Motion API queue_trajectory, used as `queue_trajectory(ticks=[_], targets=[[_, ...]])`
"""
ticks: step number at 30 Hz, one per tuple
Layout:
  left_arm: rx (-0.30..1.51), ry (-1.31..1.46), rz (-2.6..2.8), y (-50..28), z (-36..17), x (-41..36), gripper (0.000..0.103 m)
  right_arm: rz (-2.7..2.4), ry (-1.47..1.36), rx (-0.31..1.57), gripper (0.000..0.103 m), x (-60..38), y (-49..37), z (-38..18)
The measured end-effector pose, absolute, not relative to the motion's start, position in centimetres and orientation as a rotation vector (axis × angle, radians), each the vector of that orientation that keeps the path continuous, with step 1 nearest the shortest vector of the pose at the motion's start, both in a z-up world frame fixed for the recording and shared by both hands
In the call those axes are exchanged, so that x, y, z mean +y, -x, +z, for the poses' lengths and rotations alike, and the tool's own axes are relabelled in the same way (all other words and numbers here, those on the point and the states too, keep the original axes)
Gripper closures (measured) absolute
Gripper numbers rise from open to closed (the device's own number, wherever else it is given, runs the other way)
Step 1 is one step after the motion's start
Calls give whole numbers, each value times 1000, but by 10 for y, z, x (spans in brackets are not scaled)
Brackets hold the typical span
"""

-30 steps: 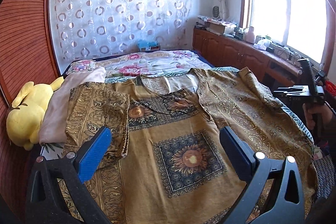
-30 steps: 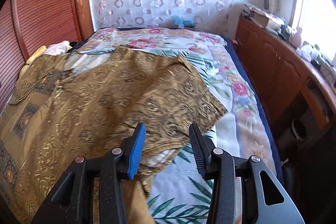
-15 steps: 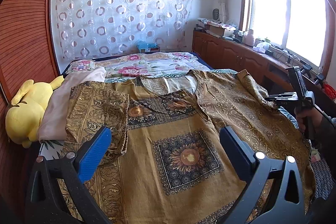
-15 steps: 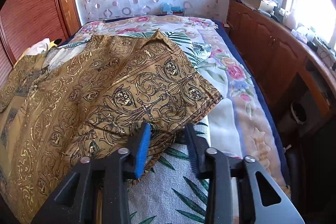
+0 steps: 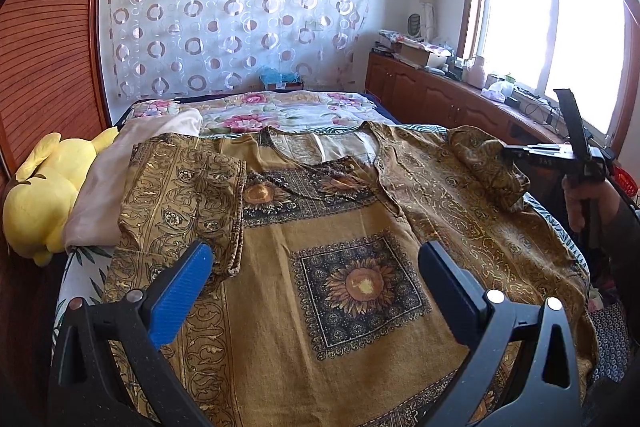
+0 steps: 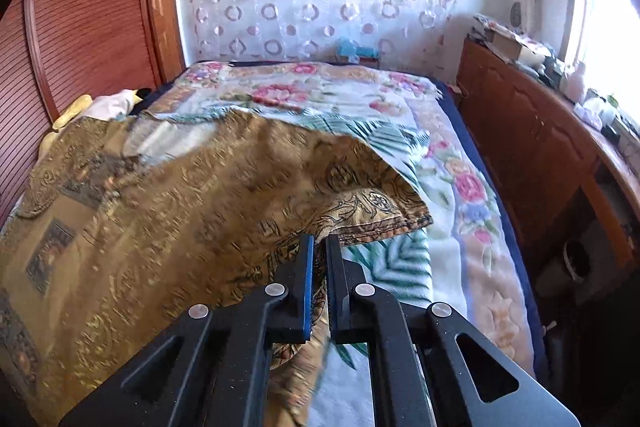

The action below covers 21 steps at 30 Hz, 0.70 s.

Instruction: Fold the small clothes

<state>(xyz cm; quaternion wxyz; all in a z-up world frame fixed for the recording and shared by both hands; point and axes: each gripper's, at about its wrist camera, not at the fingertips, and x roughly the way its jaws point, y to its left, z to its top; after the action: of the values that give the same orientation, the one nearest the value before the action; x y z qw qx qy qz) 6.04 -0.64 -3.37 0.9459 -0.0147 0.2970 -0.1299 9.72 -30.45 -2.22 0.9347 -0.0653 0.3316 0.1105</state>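
Note:
A gold patterned shirt (image 5: pixel 360 275) with a sunflower square lies face up on the bed. Its left sleeve (image 5: pixel 184 195) is folded in over the body. My left gripper (image 5: pixel 314 255) hovers open above the shirt's lower middle, nothing between its fingers. At the right edge a hand (image 5: pixel 576 199) holds my right gripper (image 5: pixel 506 147), whose jaws are closing tight on the right sleeve (image 5: pixel 488 163) and holding it bunched up off the bed. In the right wrist view the right gripper (image 6: pixel 319 243) pinches the sleeve (image 6: pixel 360 203) near its hem, and the fabric drapes away to the left.
A yellow plush toy (image 5: pixel 40 199) and a pale pink cloth (image 5: pixel 120 179) lie at the bed's left side by the wooden wall. The floral bedspread (image 6: pixel 460 187) stretches beyond the shirt. A low wooden cabinet (image 6: pixel 520 131) with clutter runs along the right under the window.
The right gripper's jaws closed from open to pinched on the right sleeve's edge. It then lifted the sleeve off the bed and drew it inward. The left gripper stayed still.

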Motion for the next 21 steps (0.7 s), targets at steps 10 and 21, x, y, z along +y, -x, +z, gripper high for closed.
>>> queue_trajectory(ticks=[10, 21], targets=[[614, 49, -256, -59, -36, 1, 0, 388, 203, 647, 98, -238, -99, -10], [619, 64, -248, -59, -38, 8, 0, 415, 152, 626, 66, -249, -108, 0]])
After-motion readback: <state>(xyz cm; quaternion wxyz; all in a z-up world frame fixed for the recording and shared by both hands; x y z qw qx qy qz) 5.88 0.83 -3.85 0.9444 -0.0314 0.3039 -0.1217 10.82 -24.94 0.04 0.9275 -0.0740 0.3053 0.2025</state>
